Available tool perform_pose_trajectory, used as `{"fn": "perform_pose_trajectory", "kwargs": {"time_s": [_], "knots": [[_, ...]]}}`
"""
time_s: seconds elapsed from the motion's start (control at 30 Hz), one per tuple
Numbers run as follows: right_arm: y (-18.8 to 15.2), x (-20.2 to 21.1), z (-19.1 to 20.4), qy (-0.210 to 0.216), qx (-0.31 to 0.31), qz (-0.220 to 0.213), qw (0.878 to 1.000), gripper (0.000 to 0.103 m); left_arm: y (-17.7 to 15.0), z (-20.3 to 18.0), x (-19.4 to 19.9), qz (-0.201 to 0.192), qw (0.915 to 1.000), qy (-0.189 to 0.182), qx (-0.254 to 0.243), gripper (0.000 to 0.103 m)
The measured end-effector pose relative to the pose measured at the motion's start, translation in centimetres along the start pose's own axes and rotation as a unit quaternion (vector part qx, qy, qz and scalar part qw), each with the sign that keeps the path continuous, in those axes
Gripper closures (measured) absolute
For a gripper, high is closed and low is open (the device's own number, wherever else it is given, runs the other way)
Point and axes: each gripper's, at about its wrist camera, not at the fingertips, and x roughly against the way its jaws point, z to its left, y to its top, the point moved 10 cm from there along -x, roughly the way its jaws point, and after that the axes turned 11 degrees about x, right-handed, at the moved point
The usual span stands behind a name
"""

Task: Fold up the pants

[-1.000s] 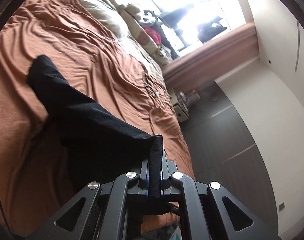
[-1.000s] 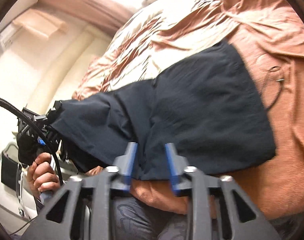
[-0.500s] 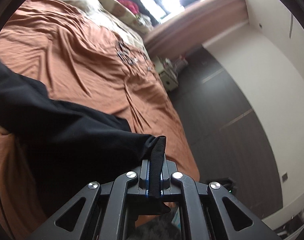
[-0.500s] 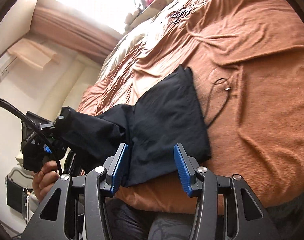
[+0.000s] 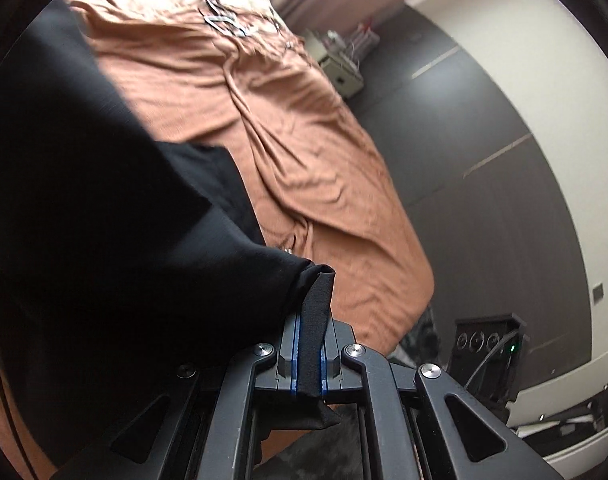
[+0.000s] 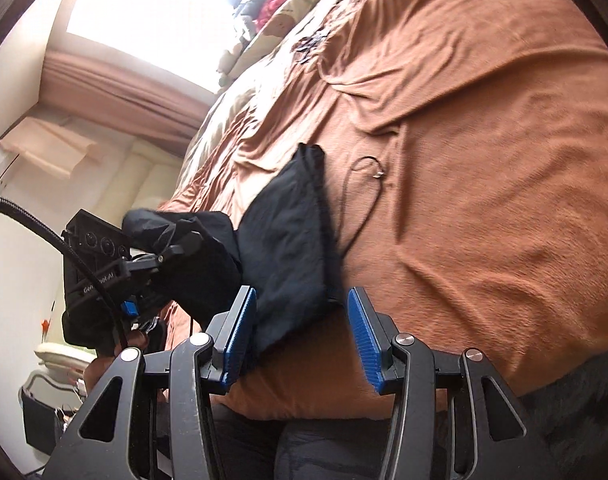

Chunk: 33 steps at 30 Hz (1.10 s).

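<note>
The black pants lie on the rust-brown bedspread near its front edge. My left gripper is shut on one end of the pants, and a strip of black cloth sticks out between its blue pads. In the right wrist view that left gripper holds the lifted end at the left, above the part on the bed. My right gripper is open just in front of the lying part, with nothing pressed between its blue pads.
A thin black cord lies on the bedspread right of the pants. Pillows and clothes are piled at the head of the bed by the window. A small white cabinet stands beside the bed on the dark floor.
My left gripper has swung across toward the bed's front, carrying the pants end with it. The right gripper has drawn back from the pants, so they look smaller, and its jaws stay apart.
</note>
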Motion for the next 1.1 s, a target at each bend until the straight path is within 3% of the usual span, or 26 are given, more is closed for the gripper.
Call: {"fn": "perform_pose_trajectory", "kwargs": {"time_s": [0.37,0.47,0.6,0.83,0.97,1.03,1.07,1.1], "knots": [[0.1,0.1,-0.7,0.01,-0.012,-0.001,1.0,0.057,-3.2,1.3,-2.6,0.056,0.9981,0.008,0.023,0.094],[0.2,-0.3,-0.3,0.015,-0.009,0.001,1.0,0.057,-3.8,1.9,-2.4,0.068,0.9967,0.003,0.043,0.075],[0.1,-0.9,0.4,0.024,-0.001,0.007,1.0,0.057,-3.6,2.2,-0.8,0.054,0.9974,0.0,0.049,0.046],[0.1,-2.5,2.1,0.036,0.012,0.018,0.999,0.057,-3.2,3.8,2.8,0.017,0.9982,0.015,0.056,0.044],[-0.2,-3.7,1.8,0.005,0.021,0.031,0.999,0.057,-2.9,5.5,4.2,0.0,0.9971,0.044,0.062,0.044],[-0.4,-4.1,1.8,-0.009,0.03,0.038,0.999,0.067,-2.7,6.3,4.7,-0.008,0.9963,0.054,0.066,0.044],[-0.5,-4.2,1.9,-0.013,0.034,0.039,0.999,0.089,-2.7,6.9,5.1,-0.01,0.9959,0.059,0.068,0.044],[-0.6,-4.3,1.9,-0.017,0.037,0.043,0.998,0.098,-2.6,7.6,5.6,-0.013,0.9953,0.064,0.072,0.044]]}}
